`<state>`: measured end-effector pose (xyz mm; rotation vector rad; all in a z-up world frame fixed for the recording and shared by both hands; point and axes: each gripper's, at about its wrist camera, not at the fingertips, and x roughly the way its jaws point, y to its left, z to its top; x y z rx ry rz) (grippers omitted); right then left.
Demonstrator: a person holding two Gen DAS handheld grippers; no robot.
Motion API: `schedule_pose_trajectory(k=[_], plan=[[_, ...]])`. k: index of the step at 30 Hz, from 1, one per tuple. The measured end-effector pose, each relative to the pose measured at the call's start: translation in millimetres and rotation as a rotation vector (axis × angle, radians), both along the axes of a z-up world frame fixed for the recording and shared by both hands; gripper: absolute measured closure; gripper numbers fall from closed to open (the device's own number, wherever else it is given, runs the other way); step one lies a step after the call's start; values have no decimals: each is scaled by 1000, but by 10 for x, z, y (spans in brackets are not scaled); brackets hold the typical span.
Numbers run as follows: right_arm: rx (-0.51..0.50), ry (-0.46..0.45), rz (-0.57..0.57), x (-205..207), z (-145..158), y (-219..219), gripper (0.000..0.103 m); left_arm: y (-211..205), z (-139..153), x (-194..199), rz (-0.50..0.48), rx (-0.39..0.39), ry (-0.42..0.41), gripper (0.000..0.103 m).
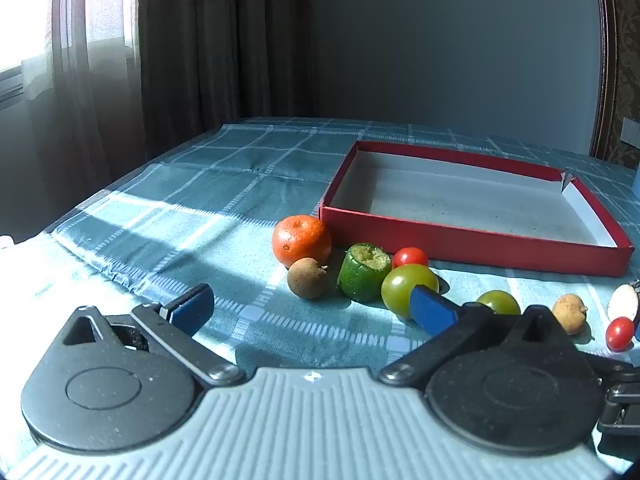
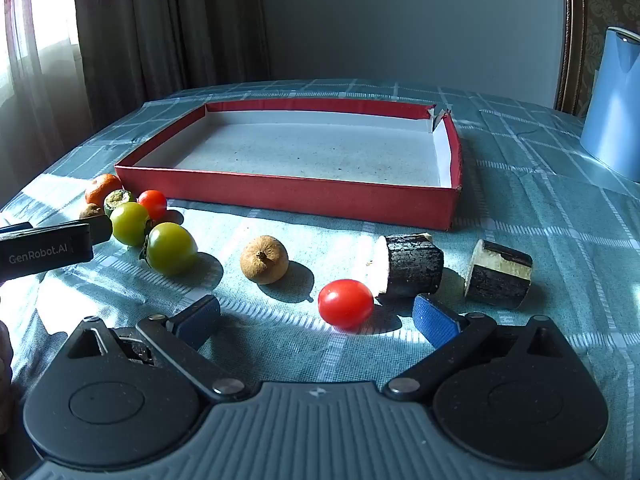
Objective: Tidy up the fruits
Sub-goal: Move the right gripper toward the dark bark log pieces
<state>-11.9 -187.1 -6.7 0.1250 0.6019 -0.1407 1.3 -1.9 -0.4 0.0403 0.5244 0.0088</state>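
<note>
A shallow red box [image 1: 472, 238] [image 2: 288, 194] with a bare white floor lies on the checked blue cloth. In front of it lie an orange [image 1: 301, 240], a brown longan [image 1: 308, 278], a green cut piece [image 1: 363, 272], red cherry tomatoes [image 1: 410, 257] [image 2: 346, 303], green tomatoes [image 1: 406, 289] [image 2: 171, 248], a tan longan [image 2: 264, 259] and two dark-skinned cut pieces [image 2: 412, 268] [image 2: 500, 274]. My left gripper [image 1: 312, 306] is open and empty, just short of the brown longan. My right gripper [image 2: 318, 316] is open and empty, with the red tomato between its fingers.
A light blue jug [image 2: 614, 104] stands at the right on the cloth. The left gripper's body [image 2: 48, 248] reaches in from the left in the right wrist view. Curtains and a window lie behind the table's far left edge.
</note>
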Motion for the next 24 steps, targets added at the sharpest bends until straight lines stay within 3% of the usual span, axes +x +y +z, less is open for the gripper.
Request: schedule_pose_trajectory(k=[24], plan=[[-26, -71, 4, -119, 55, 31, 0, -43, -30, -11, -47, 1, -18, 0]])
